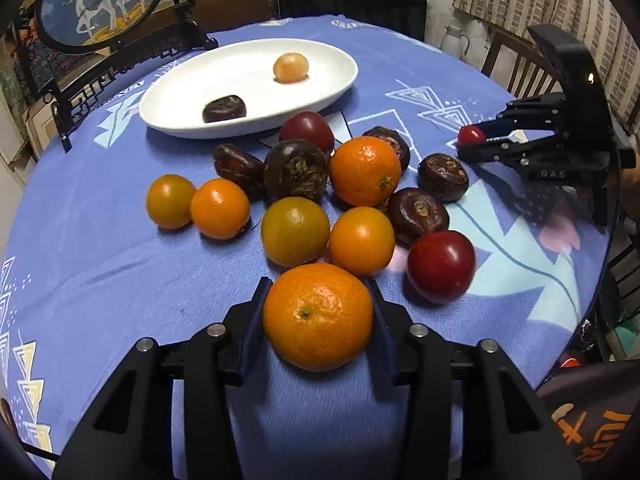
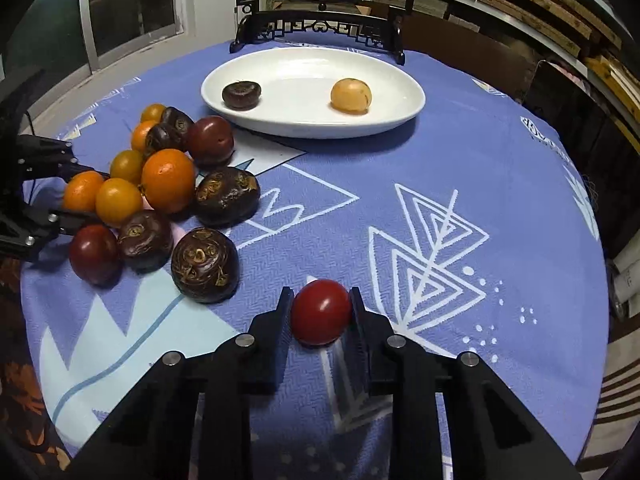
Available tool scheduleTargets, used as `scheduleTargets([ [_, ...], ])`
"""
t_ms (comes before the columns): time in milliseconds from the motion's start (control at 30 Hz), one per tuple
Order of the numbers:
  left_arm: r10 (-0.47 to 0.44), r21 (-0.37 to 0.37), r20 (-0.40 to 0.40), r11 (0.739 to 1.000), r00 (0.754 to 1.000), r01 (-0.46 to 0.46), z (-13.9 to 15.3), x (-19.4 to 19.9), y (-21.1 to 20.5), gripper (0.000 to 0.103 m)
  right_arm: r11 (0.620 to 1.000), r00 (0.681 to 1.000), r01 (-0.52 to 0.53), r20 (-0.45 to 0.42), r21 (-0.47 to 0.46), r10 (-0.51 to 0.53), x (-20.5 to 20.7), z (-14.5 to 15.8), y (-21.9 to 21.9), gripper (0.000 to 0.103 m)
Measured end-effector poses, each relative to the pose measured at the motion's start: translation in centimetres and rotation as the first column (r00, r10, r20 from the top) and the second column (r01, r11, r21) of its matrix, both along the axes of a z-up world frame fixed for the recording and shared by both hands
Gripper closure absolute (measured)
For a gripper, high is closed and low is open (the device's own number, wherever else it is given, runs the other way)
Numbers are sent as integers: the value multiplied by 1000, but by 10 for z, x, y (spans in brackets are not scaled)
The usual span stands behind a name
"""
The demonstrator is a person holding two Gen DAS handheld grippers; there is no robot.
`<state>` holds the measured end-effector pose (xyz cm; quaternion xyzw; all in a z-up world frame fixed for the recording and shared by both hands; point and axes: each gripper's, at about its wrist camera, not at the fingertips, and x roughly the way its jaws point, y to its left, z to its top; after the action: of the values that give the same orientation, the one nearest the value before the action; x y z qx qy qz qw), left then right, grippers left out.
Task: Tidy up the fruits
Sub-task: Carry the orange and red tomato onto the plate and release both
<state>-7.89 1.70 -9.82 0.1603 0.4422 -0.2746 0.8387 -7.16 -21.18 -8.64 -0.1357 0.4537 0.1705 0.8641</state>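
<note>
both grippers closed on fruit: left gripper (image 1: 318, 300) pinching orange (image 1: 318, 316), right gripper (image 2: 320, 300) pinching red tomato (image 2: 321, 312).

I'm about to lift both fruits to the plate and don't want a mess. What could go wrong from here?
1. The left gripper holds the mandarin touching the pile; lifting may roll the neighbouring yellow-orange fruit.
2. The right gripper pinches a smooth round red fruit; it could slip out.
3. On the white plate, round fruit may roll.

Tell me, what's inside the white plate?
Two things lie apart in the white plate: a dark brown water chestnut and a pale yellow-orange fruit. The rest is bare. What's under the plate is hidden.
</note>
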Motion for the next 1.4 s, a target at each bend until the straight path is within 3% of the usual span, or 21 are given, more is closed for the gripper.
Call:
scheduleTargets([
  [167,15,-51,44,999,999,-13,25,-2,10,58,1000,1000,3,18,27,-3,-5,10,-4,76],
  [400,86,-85,130,993,988,-76,65,31,7,58,996,996,-11,93,91,2,10,46,2,76],
  [633,276,-126,197,959,941,-255,103,99,-7,58,983,976,-40,216,177,1,49,98,19,76],
  [767,348,-120,212,937,913,-329,103,136,-19,58,973,971,-31,238,230,-25,80,109,28,76],
  [1033,369,-57,177,929,912,-365,77,193,-43,58,957,982,16,177,289,-70,139,91,37,76],
  [1400,383,-18,163,923,909,-385,54,225,-48,58,950,988,43,129,308,-86,180,70,40,75],
])
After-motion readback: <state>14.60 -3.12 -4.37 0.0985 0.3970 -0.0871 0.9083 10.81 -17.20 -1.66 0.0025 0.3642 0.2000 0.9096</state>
